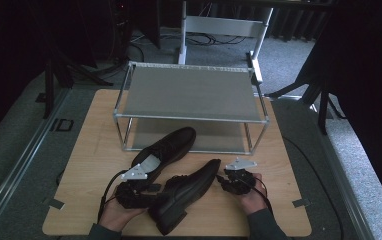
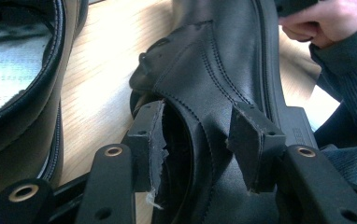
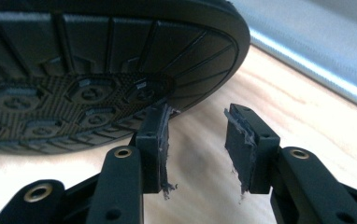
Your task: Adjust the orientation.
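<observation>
The near shoe (image 1: 186, 192) is lying tipped on its side on the table (image 1: 94, 150), with its long way running from the heel by the person up to the toe on the right. The left tongs (image 1: 154, 188) are sitting at its heel end. In the left gripper view, the shoe's collar (image 2: 200, 140) is passing between the wide jaws, and I think the pads are not pressing it. The right tongs (image 1: 222, 178) are standing open and empty, just beside the toe. The right gripper view is showing the ribbed sole (image 3: 97, 70) facing them. The other shoe (image 1: 166, 147) is lying upright near the rack (image 1: 189, 92).
</observation>
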Available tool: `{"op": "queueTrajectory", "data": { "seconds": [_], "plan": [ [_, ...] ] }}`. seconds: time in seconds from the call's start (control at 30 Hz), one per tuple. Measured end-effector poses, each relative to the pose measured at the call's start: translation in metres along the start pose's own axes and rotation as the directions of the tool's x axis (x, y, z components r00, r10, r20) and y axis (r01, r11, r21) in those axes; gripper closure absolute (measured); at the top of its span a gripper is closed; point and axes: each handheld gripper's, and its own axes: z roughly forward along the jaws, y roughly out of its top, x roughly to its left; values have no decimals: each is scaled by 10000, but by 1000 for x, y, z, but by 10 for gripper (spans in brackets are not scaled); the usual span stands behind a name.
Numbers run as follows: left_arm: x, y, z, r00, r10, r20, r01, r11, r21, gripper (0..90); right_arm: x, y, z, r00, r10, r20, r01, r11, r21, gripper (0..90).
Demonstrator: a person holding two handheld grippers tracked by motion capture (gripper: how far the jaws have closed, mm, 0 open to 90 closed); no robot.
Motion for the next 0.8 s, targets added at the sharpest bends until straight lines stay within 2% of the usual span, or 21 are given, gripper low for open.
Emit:
{"op": "queueTrajectory", "data": {
  "seconds": [0.1, 0.27, 0.5, 0.6, 0.7, 0.8],
  "plan": [
    [1, 1, 2, 9999, -79, 131, 79, 10000, 20, 554, -2, 10, 10, 10000, 63, -44, -63, 10000, -36, 588],
    [-1, 4, 7, 9994, -27, 358, 24, 9999, 107, 557, -3, 16, 15, 9999, 105, -63, -106, 9999, -55, 588],
    [-6, 5, 13, 9987, -33, 499, 22, 9998, 208, 546, -4, 30, 27, 9998, 173, -48, -173, 9998, -77, 609],
    [-11, 7, 14, 9989, 24, 466, -36, 9997, 247, 545, -5, 33, 29, 9998, 194, -42, -194, 9998, -20, 585],
    [-12, 8, 14, 9992, 83, 397, -94, 9996, 261, 545, -4, 35, 19, 9995, 198, 250, -199, 9998, 41, 543],
    [-14, 9, 14, 9990, 128, 424, -139, 9996, 238, 545, 3, 39, -5, 9972, -55, 751, 89, 9989, -460, 513]
  ]
}}
